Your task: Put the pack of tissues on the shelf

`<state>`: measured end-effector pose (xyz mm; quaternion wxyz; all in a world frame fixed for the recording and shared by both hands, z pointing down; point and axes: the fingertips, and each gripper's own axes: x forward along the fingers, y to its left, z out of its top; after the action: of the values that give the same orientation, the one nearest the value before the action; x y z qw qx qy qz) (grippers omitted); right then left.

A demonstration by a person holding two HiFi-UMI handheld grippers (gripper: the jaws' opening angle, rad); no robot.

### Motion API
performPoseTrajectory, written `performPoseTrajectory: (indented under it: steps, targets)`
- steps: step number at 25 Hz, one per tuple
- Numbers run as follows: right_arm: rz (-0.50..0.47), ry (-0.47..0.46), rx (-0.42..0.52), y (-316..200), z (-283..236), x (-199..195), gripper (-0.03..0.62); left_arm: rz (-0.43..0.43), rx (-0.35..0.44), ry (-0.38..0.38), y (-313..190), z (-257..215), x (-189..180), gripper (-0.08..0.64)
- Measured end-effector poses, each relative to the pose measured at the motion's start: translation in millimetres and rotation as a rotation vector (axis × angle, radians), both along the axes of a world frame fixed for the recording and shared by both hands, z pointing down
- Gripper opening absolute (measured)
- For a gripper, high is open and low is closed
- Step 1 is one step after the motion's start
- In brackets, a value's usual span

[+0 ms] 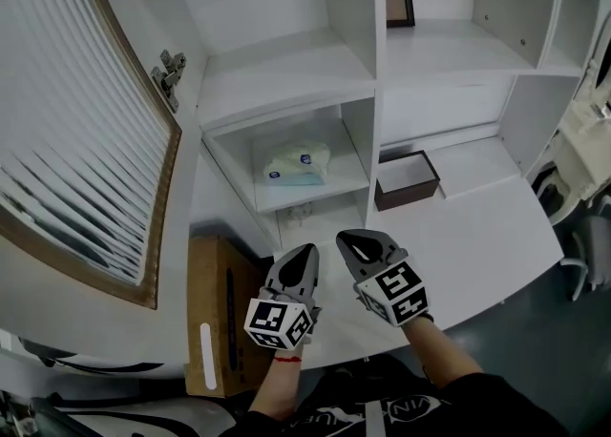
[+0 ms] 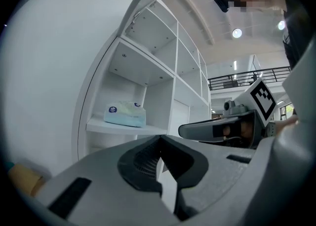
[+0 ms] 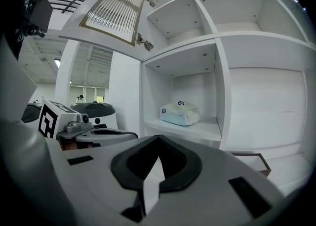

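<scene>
White shelving [image 1: 377,92] ahead, many open compartments, with a ribbed door [image 1: 86,130] swung open at the left. On the board [image 1: 346,176] of the lower left compartment lies the pack [image 1: 297,162], flat, toward the back, alone there. Already in its place on the shelf, so the task looks done or nearly so.

Looks light and soft: thin film over folded paper, pale blue and cream, a little puffed. Probably gives under pressure and springs back. Not fragile, but the film is likely slippery and easy to wrinkle. Best to take hold across the short width, near the middle, with jaws wide at first, then to press only enough to stop slipping. At a corner, probably catches film only.

As for the left gripper [image 1: 307,250]: jaws together, nothing between them. Same for the right gripper [image 1: 346,235]: closed fully, empty. Both side by side, near each other, low over the white counter [image 1: 477,235], in front of the shelving.

Pack well apart from both, farther in and higher, touched by neither. In the left gripper view, up and to the left of the jaws. In the right gripper view, up and slightly to the right, almost straight ahead. Between grippers and pack, only open air and the front edge of the board.
</scene>
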<state>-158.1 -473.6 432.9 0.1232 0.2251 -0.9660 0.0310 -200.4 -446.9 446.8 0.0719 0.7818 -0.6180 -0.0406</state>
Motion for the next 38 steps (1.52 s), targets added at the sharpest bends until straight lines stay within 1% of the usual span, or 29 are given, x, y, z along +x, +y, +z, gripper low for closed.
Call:
performPoseTrajectory:
  steps: [8,17,21,29,38]
  targets:
    - [-0.016,-0.007,-0.015,29,-2,13,0.003,0.011,0.003,0.028,19,-5,8,0.005]
    - [0.012,-0.029,-0.048,42,-1,29,0.003,0.006,0.011,0.056,31,-7,13,0.005]
    - [0.013,-0.043,-0.058,47,-2,29,0.003,0.004,0.013,0.060,36,-8,12,0.005]
    - [-0.007,-0.053,-0.045,58,-8,23,0.003,0.009,0.015,0.061,42,-9,13,0.005]
    - [-0.022,-0.071,-0.033,63,-17,18,0.003,0.013,0.035,0.056,47,-19,12,0.005]
